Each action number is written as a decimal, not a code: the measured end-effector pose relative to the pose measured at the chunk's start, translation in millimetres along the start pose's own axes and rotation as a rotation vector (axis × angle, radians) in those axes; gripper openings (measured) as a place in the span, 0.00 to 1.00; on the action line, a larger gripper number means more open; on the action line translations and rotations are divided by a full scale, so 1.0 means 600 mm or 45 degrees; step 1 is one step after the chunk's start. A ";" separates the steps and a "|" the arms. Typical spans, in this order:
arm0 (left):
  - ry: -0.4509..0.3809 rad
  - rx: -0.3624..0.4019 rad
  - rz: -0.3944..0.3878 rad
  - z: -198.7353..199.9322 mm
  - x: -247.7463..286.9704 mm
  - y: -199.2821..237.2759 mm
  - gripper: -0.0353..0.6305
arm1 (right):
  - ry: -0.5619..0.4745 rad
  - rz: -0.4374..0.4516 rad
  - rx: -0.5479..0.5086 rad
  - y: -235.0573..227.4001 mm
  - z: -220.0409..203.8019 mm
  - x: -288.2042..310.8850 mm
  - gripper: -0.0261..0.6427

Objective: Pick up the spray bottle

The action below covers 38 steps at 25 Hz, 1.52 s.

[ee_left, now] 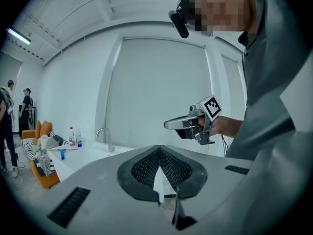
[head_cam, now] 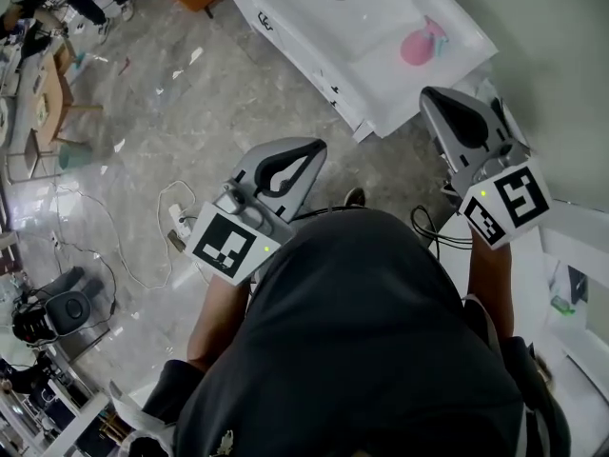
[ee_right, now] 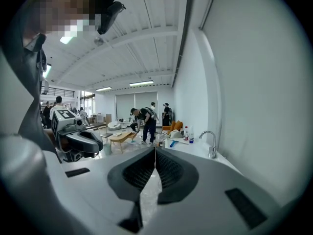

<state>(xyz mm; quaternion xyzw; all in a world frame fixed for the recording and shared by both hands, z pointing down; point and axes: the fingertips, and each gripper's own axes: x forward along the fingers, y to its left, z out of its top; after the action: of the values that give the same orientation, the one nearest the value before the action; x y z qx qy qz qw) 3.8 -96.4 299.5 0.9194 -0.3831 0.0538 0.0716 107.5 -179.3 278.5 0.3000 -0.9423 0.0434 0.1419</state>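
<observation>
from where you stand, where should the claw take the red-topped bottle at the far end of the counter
Likely its body below the red top, approached level from the room side: the bottle stands upright, with a second bottle close on its wall side. Its head is too small to read.

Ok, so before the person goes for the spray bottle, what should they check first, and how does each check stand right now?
1. Grey two-jaw left gripper empty: ok, its jaws are together with nothing between them.
2. Grey two-jaw right gripper empty: ok, same.
3. Jaws opened for a grab: not ok, both are shut.
4. Target picked out: cannot tell. A small red-capped bottle and a blue-labelled bottle stand on the white counter beyond the curved metal faucet, too small to tell which one sprays.
5. Bottles near enough to grab: probably not ok, since they look far off in both gripper views.
</observation>
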 end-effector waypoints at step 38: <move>0.028 0.028 -0.261 -0.009 -0.058 0.248 0.06 | 0.050 -0.240 0.063 0.053 0.042 0.186 0.05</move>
<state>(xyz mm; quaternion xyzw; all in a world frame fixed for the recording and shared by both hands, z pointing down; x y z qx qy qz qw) -126.8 -174.6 312.7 0.9539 -0.2854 0.0604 0.0708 -3.9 -219.5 287.2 0.3898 -0.9056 0.0592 0.1563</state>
